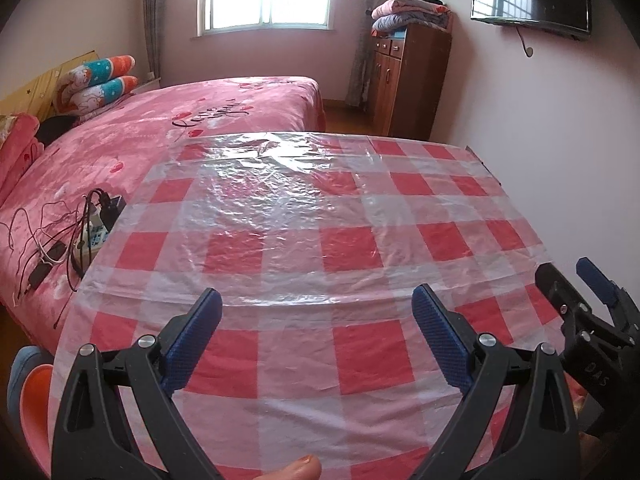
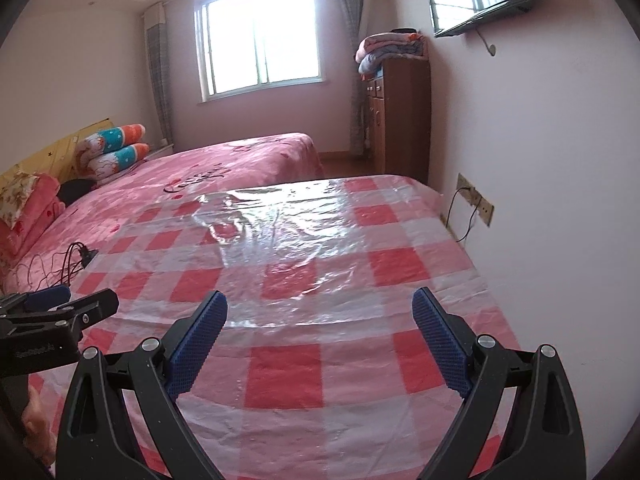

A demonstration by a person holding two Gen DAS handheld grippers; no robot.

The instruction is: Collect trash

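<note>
A table with a red-and-white checked plastic cover (image 1: 320, 240) (image 2: 320, 280) fills the foreground of both views. No trash item shows on it. My left gripper (image 1: 318, 300) hovers open over the near edge of the cover, nothing between its blue pads. My right gripper (image 2: 320, 304) is also open and empty above the cover. The right gripper (image 1: 576, 280) shows at the right edge of the left wrist view, and the left gripper (image 2: 76, 300) at the left edge of the right wrist view.
A bed with a pink blanket (image 1: 160, 128) lies left of the table, with a power strip and tangled cables (image 1: 80, 232) on it. A wooden cabinet (image 1: 408, 80) stands at the far wall. A wall outlet with a cord (image 2: 476, 200) is right of the table.
</note>
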